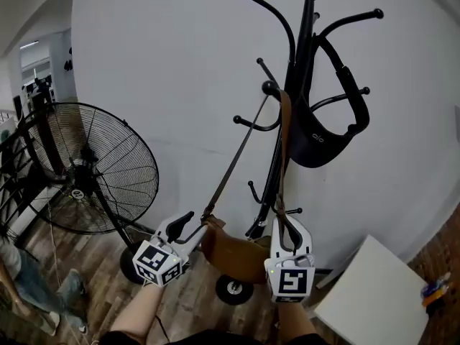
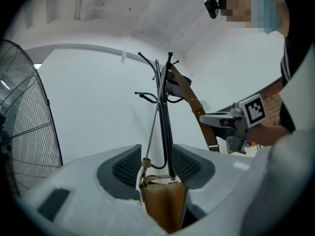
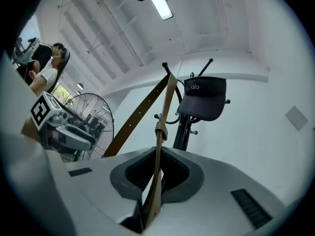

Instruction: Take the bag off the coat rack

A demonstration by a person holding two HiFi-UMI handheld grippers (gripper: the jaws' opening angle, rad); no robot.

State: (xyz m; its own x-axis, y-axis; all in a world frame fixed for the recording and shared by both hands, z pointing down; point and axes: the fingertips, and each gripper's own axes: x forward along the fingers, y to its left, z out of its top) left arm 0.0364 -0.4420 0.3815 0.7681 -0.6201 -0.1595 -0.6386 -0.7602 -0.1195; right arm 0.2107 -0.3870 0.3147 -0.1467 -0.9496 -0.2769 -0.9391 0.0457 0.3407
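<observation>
Bag (image 1: 233, 254) first: it sits low in the middle of the head view, held up between our two grippers and joined to the rack only by its strap. Our left gripper (image 1: 188, 230) has its jaws set wide and pressed on the bag's left end, just under a small metal ring. Our right gripper (image 1: 289, 228) has its jaws drawn close on the strap (image 1: 284, 157), pinching it flat just above the bag's right end.

We judge the grasp done and the lift-off not yet begun. The strap runs up the middle of the frame and loops over one hook (image 1: 270, 88). The next move, as we read it, calls for raising both grippers together so the loop goes slack. It then has to be carried up and outward past the hook's ball end without catching the arms nearby.

The bag looks like smooth tan leather, fairly stiff, with a rounded body. The strap on the right is a broad flat band with a keeper loop and a row of punched holes. On the left it runs thin and dark, pulled straight.

Farther up, the rack (image 1: 307, 42) is black metal tube, its curved arms ending in small knobs. A black cap (image 1: 323, 139) of soft fabric hangs from an arm at the upper right, touching neither bag nor strap. Behind it all is a plain white wall (image 1: 165, 49), and at the left edge stands a fan (image 1: 93, 167) with a round black wire cage.
</observation>
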